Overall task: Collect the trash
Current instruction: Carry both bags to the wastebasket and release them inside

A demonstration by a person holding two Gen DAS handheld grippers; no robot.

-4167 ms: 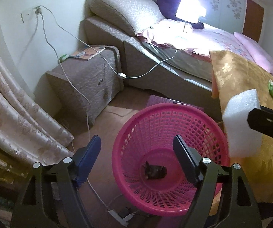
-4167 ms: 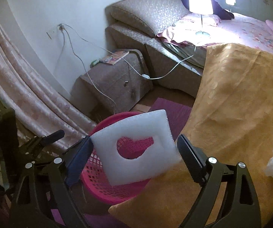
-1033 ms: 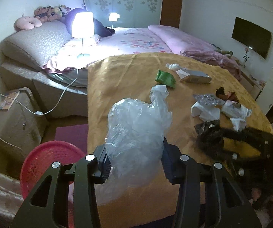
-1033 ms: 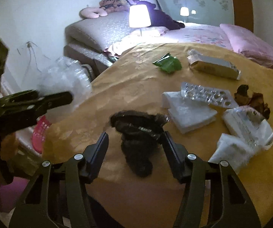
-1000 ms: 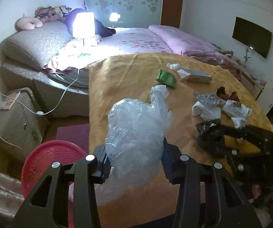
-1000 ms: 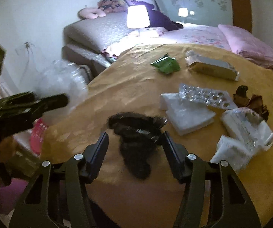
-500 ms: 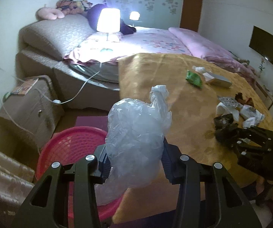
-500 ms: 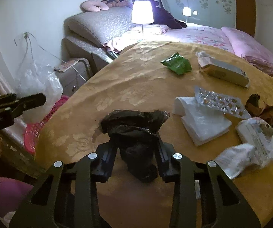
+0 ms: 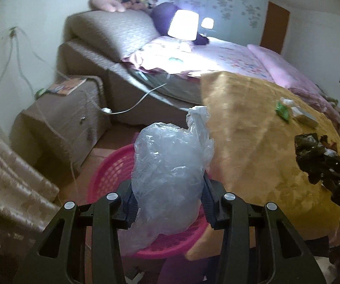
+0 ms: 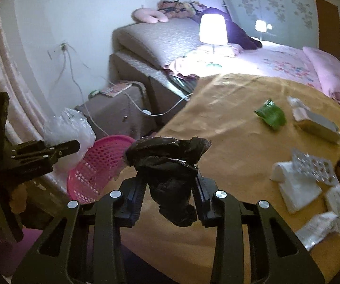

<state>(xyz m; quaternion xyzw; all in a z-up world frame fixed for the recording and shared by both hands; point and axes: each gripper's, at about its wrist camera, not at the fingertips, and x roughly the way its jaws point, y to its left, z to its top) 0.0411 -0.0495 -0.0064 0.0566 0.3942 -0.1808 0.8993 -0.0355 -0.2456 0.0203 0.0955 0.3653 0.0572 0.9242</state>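
Clear plastic bag (image 9: pixel 170 172) in left jaws above pink basket (image 9: pixel 103 177); right jaws clench black bag (image 10: pixel 170 165).

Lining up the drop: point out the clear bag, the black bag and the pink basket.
clear bag (image 9: pixel 170 175), left wrist view, crumpled middle.
black bag (image 10: pixel 170 165), right wrist view, bunched upper part.
pink basket (image 10: pixel 94 165), right wrist view, mesh wall.

we see a table under a gold cloth (image 10: pixel 229 127), and on it a green wrapper (image 10: pixel 270 115), a flat box (image 10: pixel 316 123), a blister pack (image 10: pixel 314 166) lying partly on folded white tissue (image 10: pixel 295 189), and crumpled white packets (image 10: pixel 335 208) near the right edge. beside the table a pink basket (image 9: pixel 108 175) stands on the floor (image 9: pixel 108 142). a book (image 9: pixel 66 86) lies on the nightstand (image 9: pixel 58 118).
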